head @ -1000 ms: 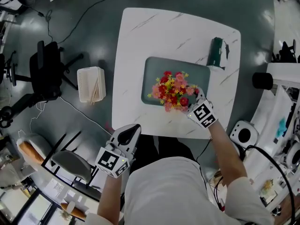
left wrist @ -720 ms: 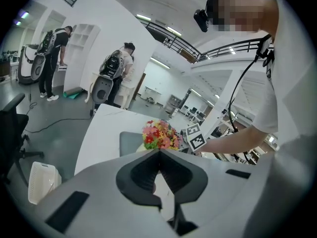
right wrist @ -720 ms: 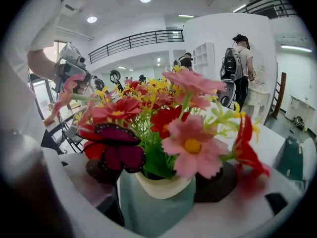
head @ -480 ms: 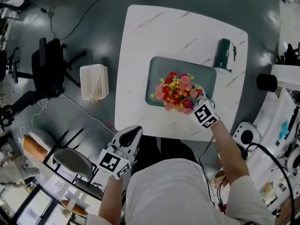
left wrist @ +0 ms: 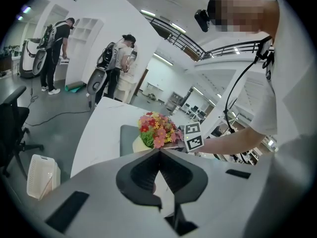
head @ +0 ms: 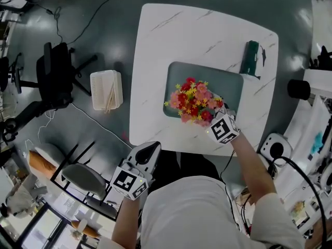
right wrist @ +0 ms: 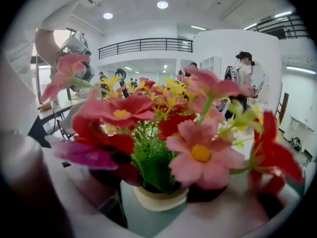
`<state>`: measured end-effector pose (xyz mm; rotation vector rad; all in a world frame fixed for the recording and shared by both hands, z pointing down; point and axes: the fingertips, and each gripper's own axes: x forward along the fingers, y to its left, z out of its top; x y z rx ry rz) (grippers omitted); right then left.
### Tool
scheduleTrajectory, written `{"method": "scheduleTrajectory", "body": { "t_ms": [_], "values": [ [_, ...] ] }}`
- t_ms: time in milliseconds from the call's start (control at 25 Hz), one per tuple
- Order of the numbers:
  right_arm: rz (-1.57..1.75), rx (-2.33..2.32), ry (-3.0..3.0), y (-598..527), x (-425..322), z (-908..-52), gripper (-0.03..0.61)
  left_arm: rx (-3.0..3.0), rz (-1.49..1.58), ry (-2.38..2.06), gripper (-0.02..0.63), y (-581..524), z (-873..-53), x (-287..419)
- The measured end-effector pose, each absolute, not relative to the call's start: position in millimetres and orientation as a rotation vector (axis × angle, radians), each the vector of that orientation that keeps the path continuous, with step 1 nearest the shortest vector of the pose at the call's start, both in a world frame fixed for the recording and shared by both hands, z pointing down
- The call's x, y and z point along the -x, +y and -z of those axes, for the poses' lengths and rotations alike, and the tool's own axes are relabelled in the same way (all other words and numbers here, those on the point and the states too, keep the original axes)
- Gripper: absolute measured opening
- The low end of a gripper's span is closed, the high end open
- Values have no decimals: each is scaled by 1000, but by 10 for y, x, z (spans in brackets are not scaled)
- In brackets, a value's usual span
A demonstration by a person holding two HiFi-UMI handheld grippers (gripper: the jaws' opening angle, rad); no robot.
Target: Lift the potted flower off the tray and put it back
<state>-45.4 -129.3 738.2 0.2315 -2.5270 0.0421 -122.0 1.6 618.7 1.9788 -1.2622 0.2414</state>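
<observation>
1. The potted flower point(head: 193, 100) is over the near part of the grey-green tray point(head: 231, 84). In the head view its red, pink and yellow blooms overhang the tray's near edge.
2. No view shows whether the pot base touches the tray floor or is clear of it.
3. The right gripper point(head: 219, 117) reaches in from the near right side. Its fingertips are under the blooms and its marker cube point(head: 224, 129) is just beside them.
4. The right gripper view shows the cream pot point(right wrist: 158, 198) between the two jaws. One jaw is at each side of the rim, and the jaws are closed onto the pot.
5. The head view hides the pot under the blooms. The right gripper view shows the pot rim, the green stems and the tray surface below.
6. The left gripper view shows the pot wall from the side, with the tray behind it. It also shows the right gripper's cube against the blooms.
7. The left gripper point(head: 149, 150) is well apart from the tray, off the near edge of the white table point(head: 176, 35). Its jaws are together, with nothing between them.
8. A dark green cylinder point(head: 251, 58) lies on the table just beyond the tray's far right corner.
9. A white basket point(head: 106, 90) stands on the floor to the left of the table.
</observation>
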Motion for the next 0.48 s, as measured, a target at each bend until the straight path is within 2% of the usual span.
{"method": "scheduleTrajectory", "body": {
  "t_ms": [80, 120, 160, 480],
  "values": [
    [-53, -259, -2550, -1297, 472, -7337, 337, -1976, -241, -1266, 8, 13, -6183, 1236],
    [-61, -275, -2560, -1306, 472, -7313, 226, -1976, -240, -1267, 8, 13, -6177, 1245],
    [-66, -283, -2562, -1310, 470, -7300, 199, -1975, -239, -1269, 8, 14, -6170, 1253],
    [-50, -294, -2547, -1274, 458, -7312, 172, -1979, -237, -1273, 8, 33, -6172, 1270]
  ]
}}
